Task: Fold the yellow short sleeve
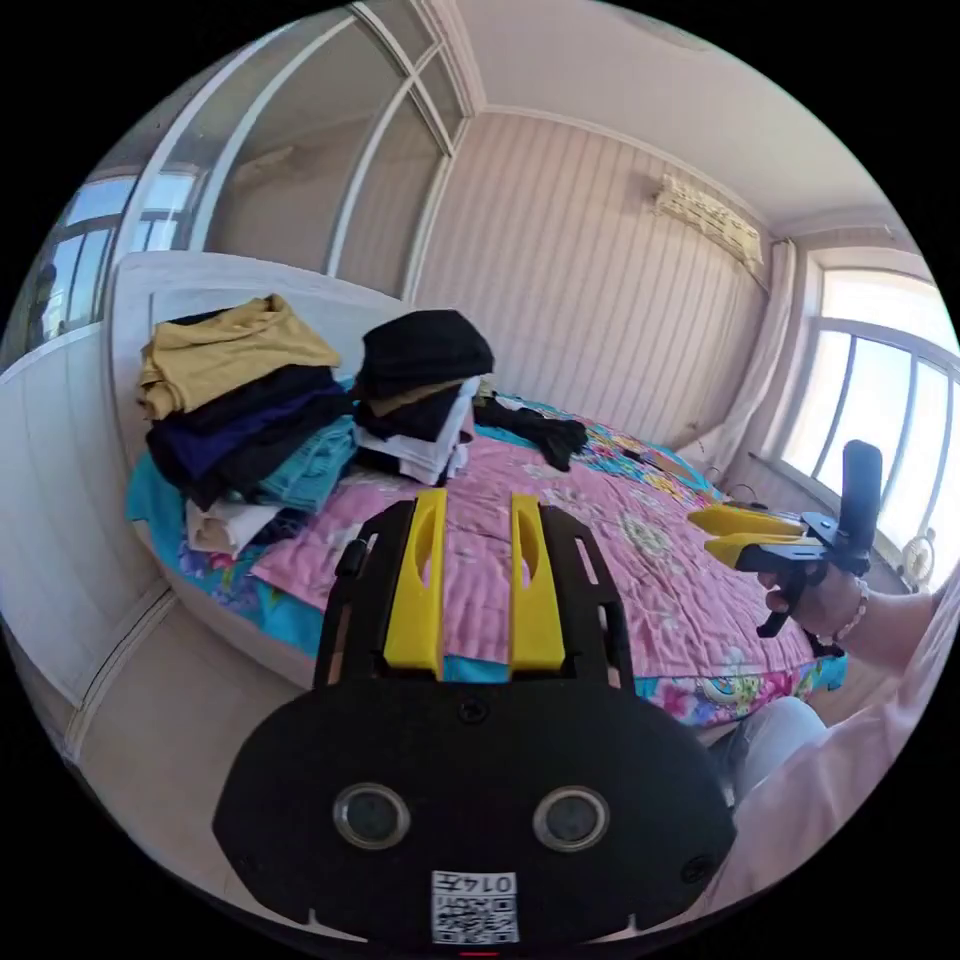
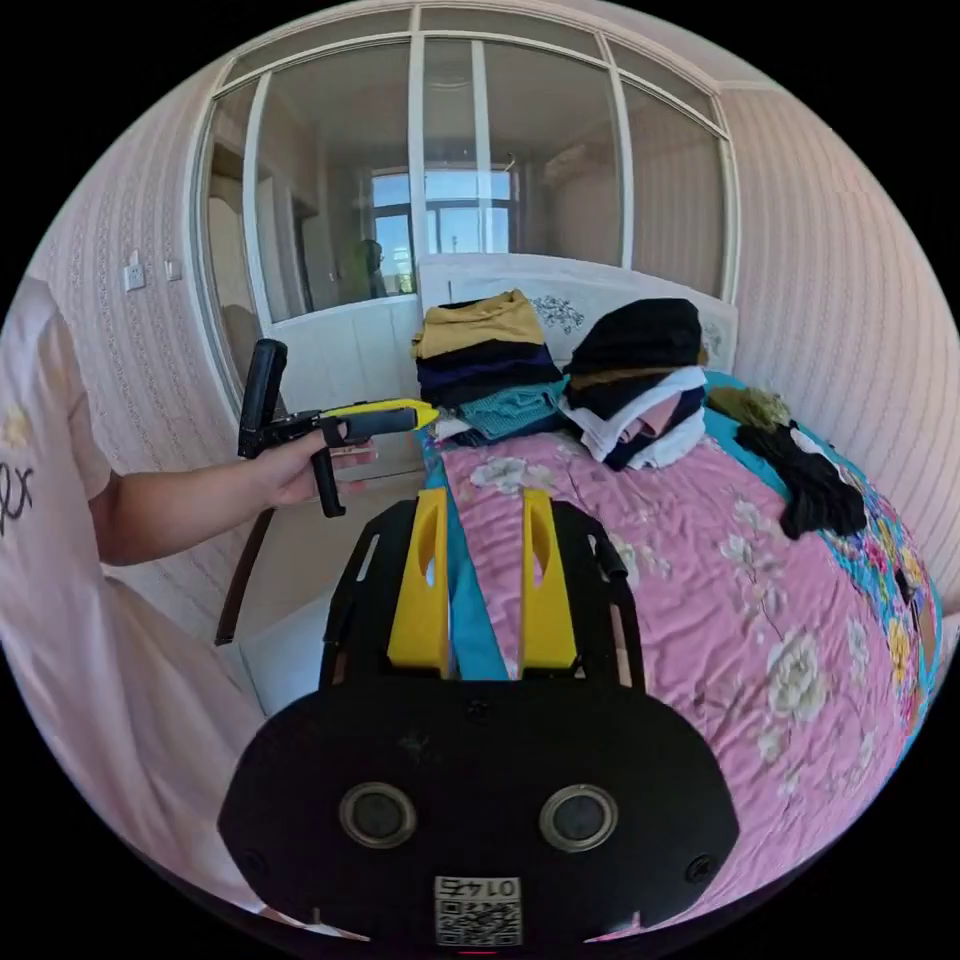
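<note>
**Both grippers held over the bed, nothing between the jaws**

At the lower centre of the left gripper view, the left gripper hung above the pink quilt with its two yellow jaws spread apart and gripping nothing. At the right edge of that view a hand held the right gripper, whose jaws stood a little apart. In the right gripper view that gripper sat at lower centre, jaws parted and empty, over the quilt's edge. At middle left, a hand held the left gripper. The yellow shirt lay folded on top of the left pile of clothes at the head of the bed, upper left of the left gripper view. A second pile, topped in black, stood beside it. A dark garment lay loose on the quilt.
</note>
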The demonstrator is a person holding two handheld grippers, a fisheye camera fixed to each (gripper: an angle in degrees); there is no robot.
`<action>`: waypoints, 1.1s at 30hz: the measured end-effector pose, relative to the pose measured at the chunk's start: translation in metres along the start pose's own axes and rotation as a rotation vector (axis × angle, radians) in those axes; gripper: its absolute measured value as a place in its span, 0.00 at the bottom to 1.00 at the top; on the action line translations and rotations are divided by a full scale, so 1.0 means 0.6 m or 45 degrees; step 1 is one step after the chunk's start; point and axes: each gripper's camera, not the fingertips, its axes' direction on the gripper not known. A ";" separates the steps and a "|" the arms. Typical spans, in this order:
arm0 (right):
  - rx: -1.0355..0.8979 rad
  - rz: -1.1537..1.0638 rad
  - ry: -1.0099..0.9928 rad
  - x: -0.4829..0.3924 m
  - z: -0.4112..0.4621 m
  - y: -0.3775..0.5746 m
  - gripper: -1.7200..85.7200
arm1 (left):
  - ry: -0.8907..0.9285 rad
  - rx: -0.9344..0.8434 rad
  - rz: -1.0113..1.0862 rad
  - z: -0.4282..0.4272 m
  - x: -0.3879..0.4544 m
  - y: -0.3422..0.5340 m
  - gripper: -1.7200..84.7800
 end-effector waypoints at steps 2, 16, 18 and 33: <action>-0.007 -0.054 -0.052 -0.015 0.062 -0.052 0.17 | -0.101 0.046 -0.052 -0.037 -0.077 -0.015 0.13; -0.173 -0.407 -0.187 -0.168 0.498 -0.351 0.14 | -0.376 0.083 -0.329 -0.138 -0.476 -0.155 0.12; -0.202 -0.335 -0.211 -0.172 0.541 -0.374 0.14 | -0.359 0.073 -0.337 -0.140 -0.493 -0.165 0.13; -0.206 -0.153 -0.293 -0.043 0.513 -0.396 0.01 | -0.260 0.088 -0.148 -0.218 -0.482 -0.247 0.01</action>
